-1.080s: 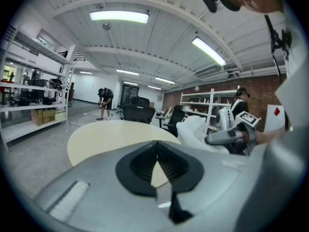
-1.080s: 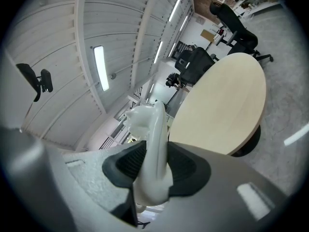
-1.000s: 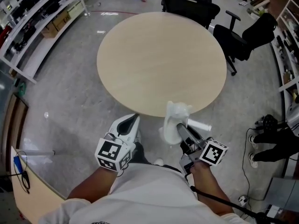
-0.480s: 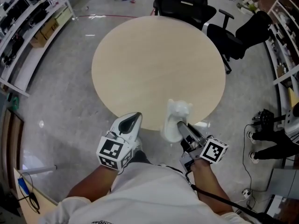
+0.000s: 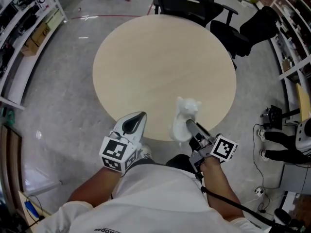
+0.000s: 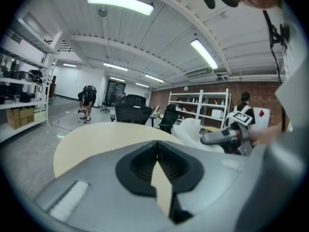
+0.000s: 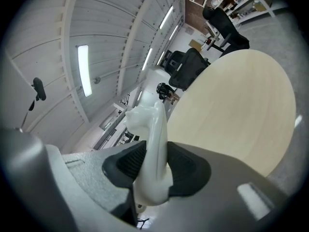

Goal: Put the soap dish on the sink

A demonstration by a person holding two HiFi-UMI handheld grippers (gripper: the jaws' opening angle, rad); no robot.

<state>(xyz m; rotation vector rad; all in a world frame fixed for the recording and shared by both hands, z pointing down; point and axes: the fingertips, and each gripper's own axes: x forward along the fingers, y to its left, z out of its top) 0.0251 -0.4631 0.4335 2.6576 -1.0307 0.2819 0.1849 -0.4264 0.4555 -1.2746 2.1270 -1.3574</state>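
Note:
My right gripper [image 5: 188, 126] is shut on a white, glossy soap dish [image 5: 185, 116], held on edge over the near rim of a round beige table [image 5: 155, 62]. In the right gripper view the soap dish [image 7: 152, 122] stands upright, pinched between the black pads of the right gripper [image 7: 153, 164]. My left gripper [image 5: 136, 120] is beside it at the table's near edge, jaws together with nothing in them. The left gripper view shows the left gripper [image 6: 157, 148] shut, with the soap dish [image 6: 189, 129] and right gripper [image 6: 223, 137] off to the right. I see no sink.
Black office chairs [image 5: 192, 1] [image 5: 250, 30] stand at the table's far side. Shelving [image 5: 22, 13] lines the left wall and more racks [image 5: 291, 13] the right. Cables and gear [image 5: 274, 123] lie on the floor at right. People [image 6: 86, 100] stand far off.
Both grippers have moved forward to the table, and the soap dish now hangs over its near rim. The right gripper's hold on the dish is unchanged.

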